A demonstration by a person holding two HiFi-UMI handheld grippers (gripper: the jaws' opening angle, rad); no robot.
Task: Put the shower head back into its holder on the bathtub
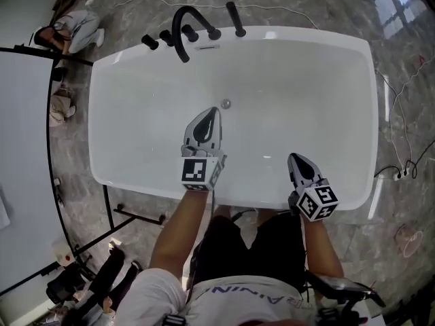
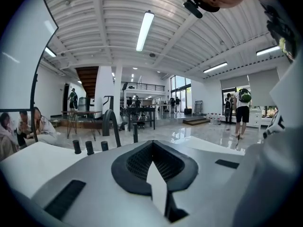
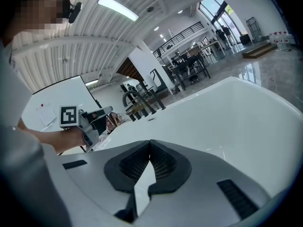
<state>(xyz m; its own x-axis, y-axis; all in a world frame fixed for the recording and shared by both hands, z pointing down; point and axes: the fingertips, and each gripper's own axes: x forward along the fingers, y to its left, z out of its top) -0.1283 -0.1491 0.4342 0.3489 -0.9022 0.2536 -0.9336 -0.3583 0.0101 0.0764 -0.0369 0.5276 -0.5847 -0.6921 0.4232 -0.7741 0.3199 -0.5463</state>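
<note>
Judging by the far rim of the bathtub point(image 1: 122, 114), the task looked all but finished. The slim black shower head point(image 1: 236, 19) stood upright at its holder, just right of the arched spout point(image 1: 181, 27) and the row of knobs point(image 1: 158, 39), and neither gripper touched it. Whether it was fully seated could not be told from these views. Any next move would call only for a check that the shower head sat firm, and otherwise for keeping both grippers clear of the spout and knobs. The left gripper point(image 1: 214, 113) hovered over the middle of the bathtub, its ribbed pads point(image 2: 137, 162) brought together tip to tip with nothing between them. The right gripper point(image 1: 293, 157), by the near rim and further right, was likewise closed and empty, well apart from the shower head.
</note>
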